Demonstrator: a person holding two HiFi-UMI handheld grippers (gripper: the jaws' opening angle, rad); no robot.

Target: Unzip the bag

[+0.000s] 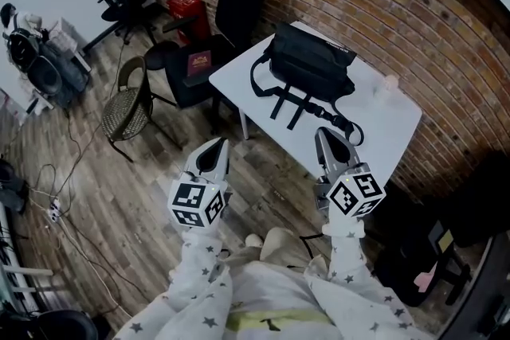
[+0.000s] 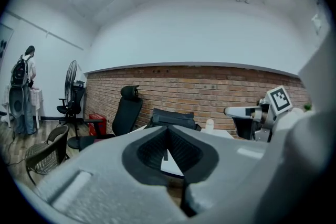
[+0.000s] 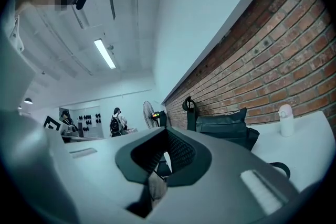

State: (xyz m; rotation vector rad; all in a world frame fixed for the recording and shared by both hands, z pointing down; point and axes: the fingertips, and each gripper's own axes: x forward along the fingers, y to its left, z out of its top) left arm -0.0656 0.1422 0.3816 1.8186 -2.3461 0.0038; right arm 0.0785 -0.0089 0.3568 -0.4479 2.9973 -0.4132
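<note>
While both jaw pairs were pressed together empty, the bag [image 1: 307, 64] lay ahead, lengthwise across my reach, my right gripper [image 1: 324, 135] nearer it than my left gripper [image 1: 217, 147].

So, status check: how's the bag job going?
Left gripper shut, empty. Right gripper shut, empty. Bag on table, untouched. Nothing in the way.

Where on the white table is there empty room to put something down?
The table is bare at its right end, between the bottle and the front edge, and at the left corner beside the bag. The middle is crowded with the bag's straps.
</note>
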